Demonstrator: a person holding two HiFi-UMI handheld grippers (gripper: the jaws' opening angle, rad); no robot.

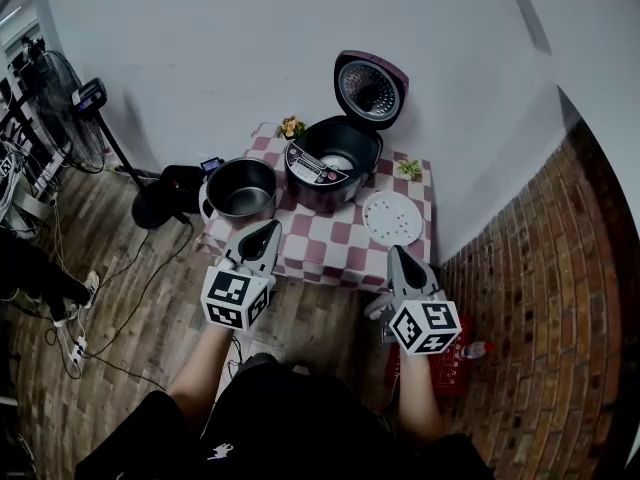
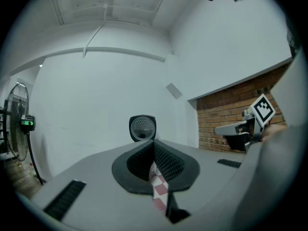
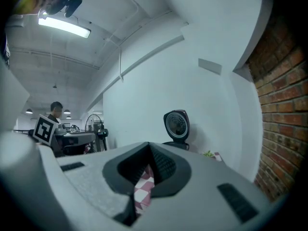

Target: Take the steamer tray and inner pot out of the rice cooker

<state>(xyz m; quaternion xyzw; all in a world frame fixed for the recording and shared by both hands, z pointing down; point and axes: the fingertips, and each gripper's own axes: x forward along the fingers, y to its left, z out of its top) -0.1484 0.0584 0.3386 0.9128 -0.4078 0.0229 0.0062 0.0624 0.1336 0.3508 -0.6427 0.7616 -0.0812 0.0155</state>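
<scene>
on the table [image 1: 330, 250], only head view shows inner pot [image 1: 243, 189] and steamer tray [image 1: 391, 218].

Dull metal inner pot [image 1: 243, 194], glossy plastic rice cooker [image 1: 314, 174], matt cloth [image 1: 330, 244]

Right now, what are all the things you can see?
Table: one, pink-and-white checked, by the white wall.
Rice cooker: one, dark, lid up, back of table.
Pot: one, grey, on table, left of cooker.
Steamer tray: one, white, on table, right of cooker.
Plants: two, one yellowish behind cooker, one green at its right.
Fan: one, black, floor, far left.
Left gripper and right gripper: grey, shut, empty, at table's front.
</scene>
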